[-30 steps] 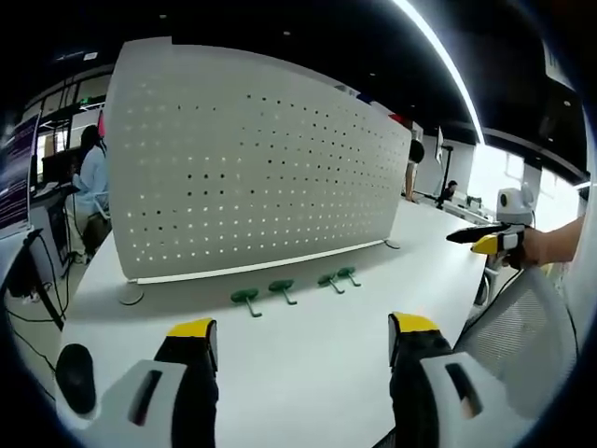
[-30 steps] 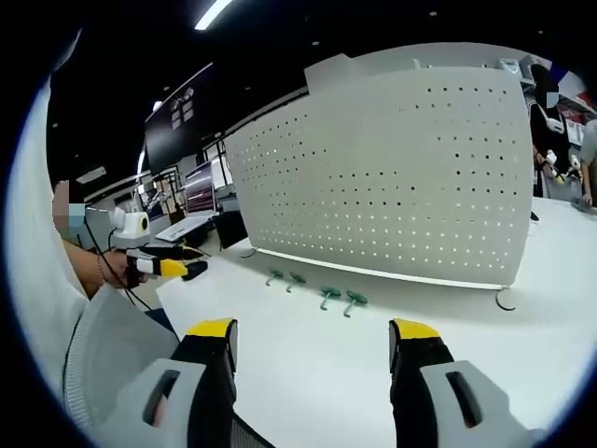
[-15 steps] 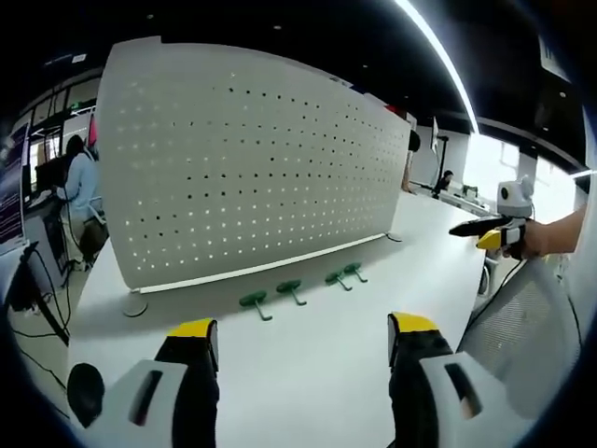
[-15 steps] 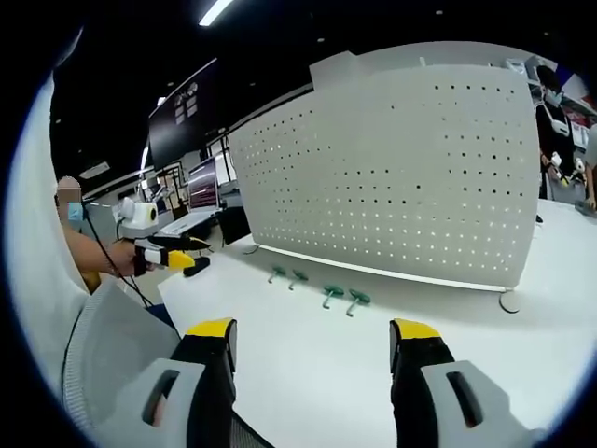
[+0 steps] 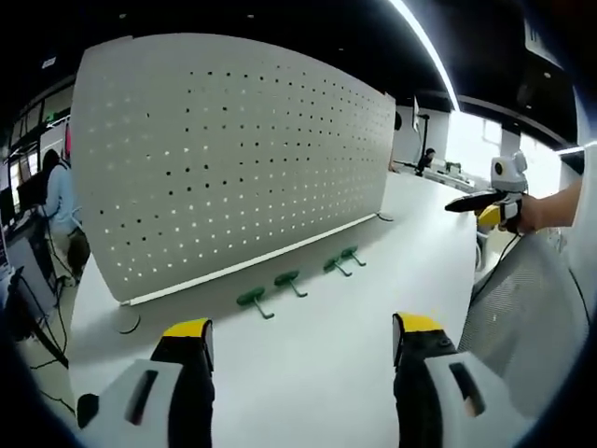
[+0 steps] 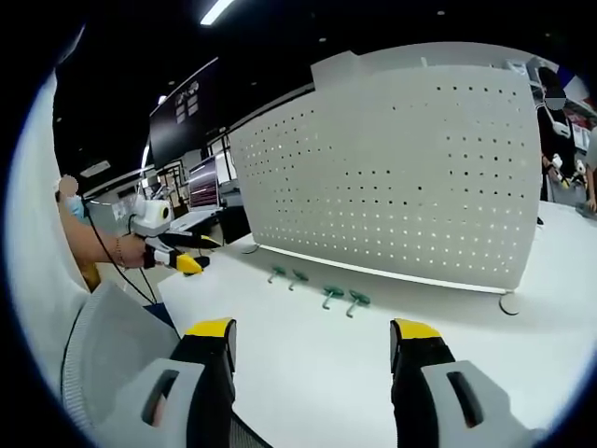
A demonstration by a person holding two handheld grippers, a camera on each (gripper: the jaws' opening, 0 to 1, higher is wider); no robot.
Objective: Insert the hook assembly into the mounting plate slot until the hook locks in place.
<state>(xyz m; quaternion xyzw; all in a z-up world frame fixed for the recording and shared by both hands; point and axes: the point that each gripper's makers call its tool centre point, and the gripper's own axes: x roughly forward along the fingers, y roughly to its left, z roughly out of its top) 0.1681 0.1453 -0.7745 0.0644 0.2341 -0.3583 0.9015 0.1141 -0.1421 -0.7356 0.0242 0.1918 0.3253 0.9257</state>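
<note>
White table [image 5: 317, 355] carries four green plastic hooks [image 5: 254, 300] at frame centre, below the perforated white panel [image 5: 233, 149]; we see both grippers [image 5: 300, 341] [image 6: 312, 341] wide, empty.

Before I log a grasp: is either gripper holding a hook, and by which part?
Nothing held: left gripper and right gripper open; four green hooks lie on the table.

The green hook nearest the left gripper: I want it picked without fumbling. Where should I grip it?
Probably grip the green hook by its thin stem, coming down from above: it lies flat on the white table, its broad head toward the pegboard, stem pointing at the left gripper.
</note>
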